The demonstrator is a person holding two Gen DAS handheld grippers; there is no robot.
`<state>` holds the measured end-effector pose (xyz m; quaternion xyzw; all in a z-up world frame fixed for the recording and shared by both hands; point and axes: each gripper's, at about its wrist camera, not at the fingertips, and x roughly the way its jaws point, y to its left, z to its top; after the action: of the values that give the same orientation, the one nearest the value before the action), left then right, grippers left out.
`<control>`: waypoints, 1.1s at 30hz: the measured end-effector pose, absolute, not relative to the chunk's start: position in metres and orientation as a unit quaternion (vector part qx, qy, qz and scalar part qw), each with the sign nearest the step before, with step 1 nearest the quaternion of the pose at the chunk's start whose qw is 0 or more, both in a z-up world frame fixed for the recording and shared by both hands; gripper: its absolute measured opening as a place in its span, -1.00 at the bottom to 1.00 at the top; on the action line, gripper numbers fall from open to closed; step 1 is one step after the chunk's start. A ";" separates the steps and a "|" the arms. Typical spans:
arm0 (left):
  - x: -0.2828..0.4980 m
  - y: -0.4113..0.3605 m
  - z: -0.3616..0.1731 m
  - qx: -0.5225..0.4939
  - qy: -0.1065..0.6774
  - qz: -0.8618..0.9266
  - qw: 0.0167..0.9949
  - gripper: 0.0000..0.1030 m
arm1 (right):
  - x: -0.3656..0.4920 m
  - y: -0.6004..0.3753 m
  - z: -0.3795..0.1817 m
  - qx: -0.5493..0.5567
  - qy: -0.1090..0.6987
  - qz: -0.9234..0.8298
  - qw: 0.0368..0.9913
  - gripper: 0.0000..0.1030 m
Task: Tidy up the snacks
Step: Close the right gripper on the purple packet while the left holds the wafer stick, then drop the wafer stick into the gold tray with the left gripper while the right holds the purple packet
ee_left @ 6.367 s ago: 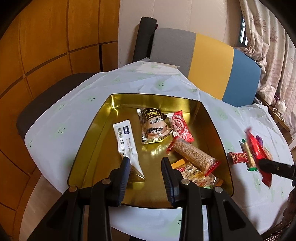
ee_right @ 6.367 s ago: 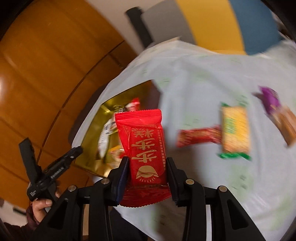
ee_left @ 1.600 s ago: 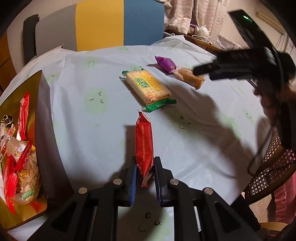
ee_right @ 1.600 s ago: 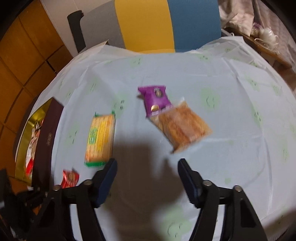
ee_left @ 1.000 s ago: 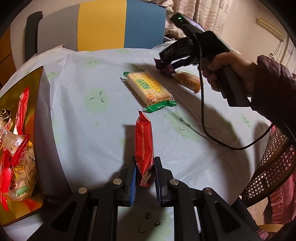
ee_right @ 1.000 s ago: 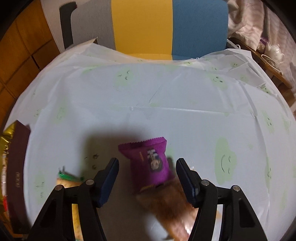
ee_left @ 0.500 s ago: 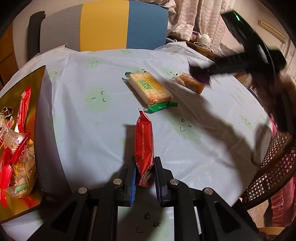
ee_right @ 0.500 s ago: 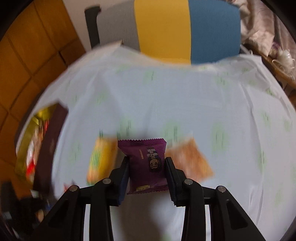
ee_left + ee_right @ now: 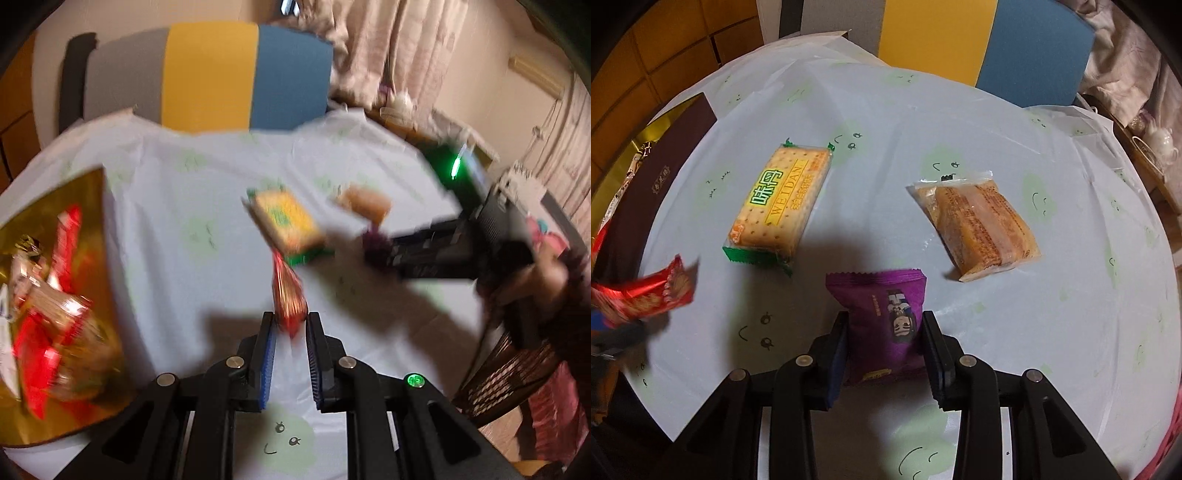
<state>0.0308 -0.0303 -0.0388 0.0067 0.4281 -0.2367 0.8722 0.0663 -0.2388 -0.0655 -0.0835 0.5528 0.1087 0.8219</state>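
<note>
Gripping across its lower half, the right gripper (image 9: 884,339) is clamped on the purple packet (image 9: 882,317), both pads pressing the sides of the pouch above the tablecloth (image 9: 960,122). The left gripper (image 9: 289,328) is closed on the tail seal of the red packet (image 9: 287,295), which hangs clear of the cloth. Both appear light, soft foil sachets: likely to crumple and slip rather than break, so hold is best taken across the body or a crimped end. The cracker pack (image 9: 779,206) and the orange cake pack (image 9: 979,225) lie flat and well apart on the cloth; the crackers are judged brittle and want a flat grip across the short sides. The gold tray (image 9: 48,417), already holding snacks, sits at the left table edge.
</note>
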 end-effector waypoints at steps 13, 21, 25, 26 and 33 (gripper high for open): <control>0.050 0.043 -0.005 -0.065 0.421 -0.196 0.883 -0.70 | 0.064 -0.237 -0.067 -0.084 0.552 0.112 0.822 -0.25; 0.029 -0.035 -0.038 0.077 0.493 -0.290 0.817 -0.41 | 0.064 -0.236 -0.068 -0.081 0.555 0.114 0.820 -0.23; 0.031 -0.054 -0.063 0.101 0.524 -0.287 0.795 -0.40 | 0.063 -0.234 -0.068 -0.085 0.555 0.113 0.820 -0.23; 0.031 -0.056 -0.066 0.105 0.525 -0.282 0.796 -0.40 | 0.064 -0.234 -0.067 -0.086 0.555 0.113 0.820 -0.23; 0.037 -0.060 -0.068 0.125 0.504 -0.253 0.816 -0.40 | 0.063 -0.231 -0.068 -0.091 0.553 0.112 0.820 -0.23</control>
<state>0.0372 -0.0604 -0.0678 0.1254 0.5044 -0.2535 0.8158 0.0626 -0.2308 -0.0685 -0.0913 0.5534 0.1121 0.8203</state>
